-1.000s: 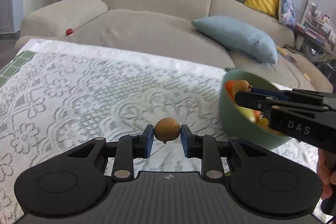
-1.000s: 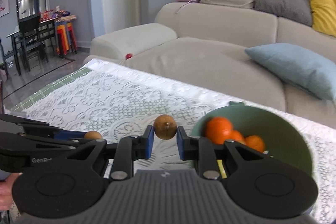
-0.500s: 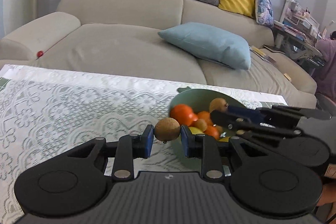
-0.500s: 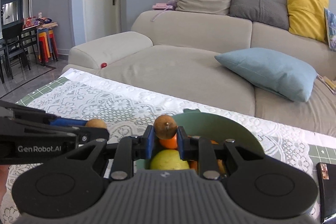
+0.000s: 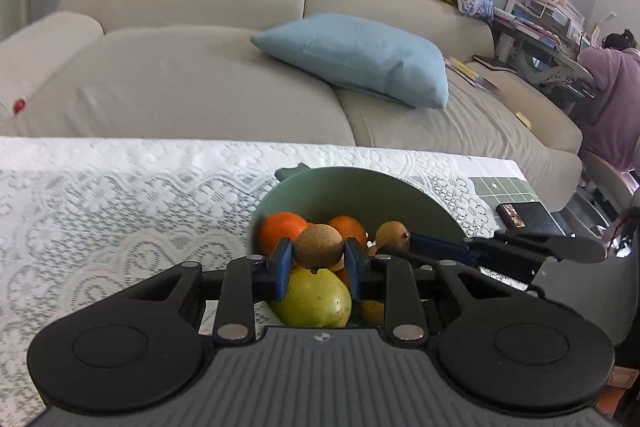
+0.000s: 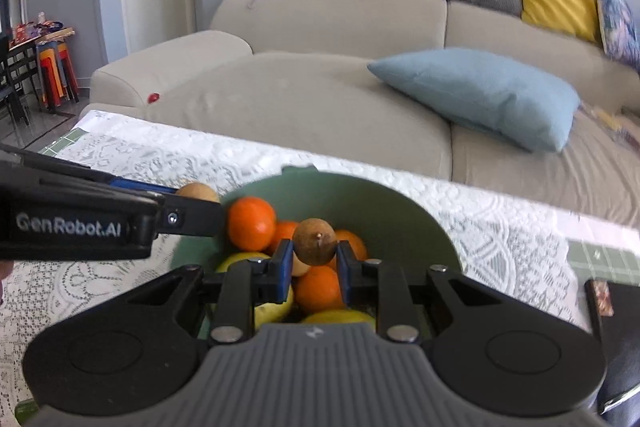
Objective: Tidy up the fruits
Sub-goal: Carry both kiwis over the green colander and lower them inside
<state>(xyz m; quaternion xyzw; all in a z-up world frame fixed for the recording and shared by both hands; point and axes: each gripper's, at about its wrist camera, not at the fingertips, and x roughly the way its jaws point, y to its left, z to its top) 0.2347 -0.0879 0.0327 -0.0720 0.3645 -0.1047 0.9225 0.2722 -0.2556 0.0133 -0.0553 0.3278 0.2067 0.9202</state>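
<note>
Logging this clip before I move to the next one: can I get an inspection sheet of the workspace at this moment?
Surface: table under a white lace cloth; green grid mat shows at the far right corner.
Job's things: green bowl holding oranges and yellow-green fruit; two small brown fruits in transit.
Clutter: dark box to the right of the bowl.
Grippers: left claw shut on a brown fruit over the bowl; right claw shut on a second brown fruit over the bowl.
Cables: nothing seen.
Surroundings: beige sofa with blue cushion; person in purple at a desk, far right.
</note>
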